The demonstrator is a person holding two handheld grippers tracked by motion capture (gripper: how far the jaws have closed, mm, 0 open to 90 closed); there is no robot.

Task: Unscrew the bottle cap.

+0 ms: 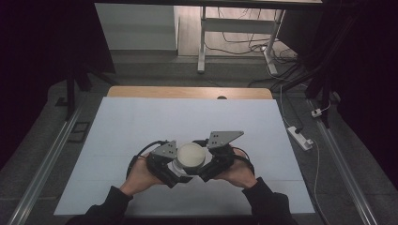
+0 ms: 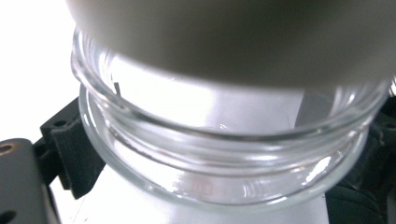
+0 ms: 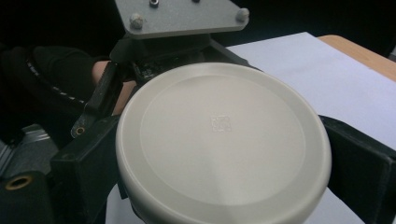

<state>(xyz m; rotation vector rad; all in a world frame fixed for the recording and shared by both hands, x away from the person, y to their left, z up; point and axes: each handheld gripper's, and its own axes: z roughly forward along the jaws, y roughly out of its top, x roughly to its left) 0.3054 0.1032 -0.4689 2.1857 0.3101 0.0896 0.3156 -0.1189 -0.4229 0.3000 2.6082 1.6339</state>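
Jar (image 1: 184, 165) sits toward the near edge of the white worktop (image 1: 141, 122), midway between its sides, capped by a cream lid (image 3: 223, 140). Left gripper (image 1: 170, 165) pinches the clear glass body; right gripper (image 1: 206, 161) clamps the lid, black jaws pressed on either side.

A white sheet (image 1: 141, 136) is covering most of the table, lying across the middle and lower part of the high view. A strip of bare wooden tabletop (image 1: 187, 92) is showing along the sheet's far edge. A white power strip (image 1: 300, 137) is lying on the grey floor at centre right, its cable running upward. A white desk frame (image 1: 202, 42) is standing at upper centre, with loose cables (image 1: 248, 47) trailing beneath it. Metal rails (image 1: 44, 168) are running along both lower sides of the frame.
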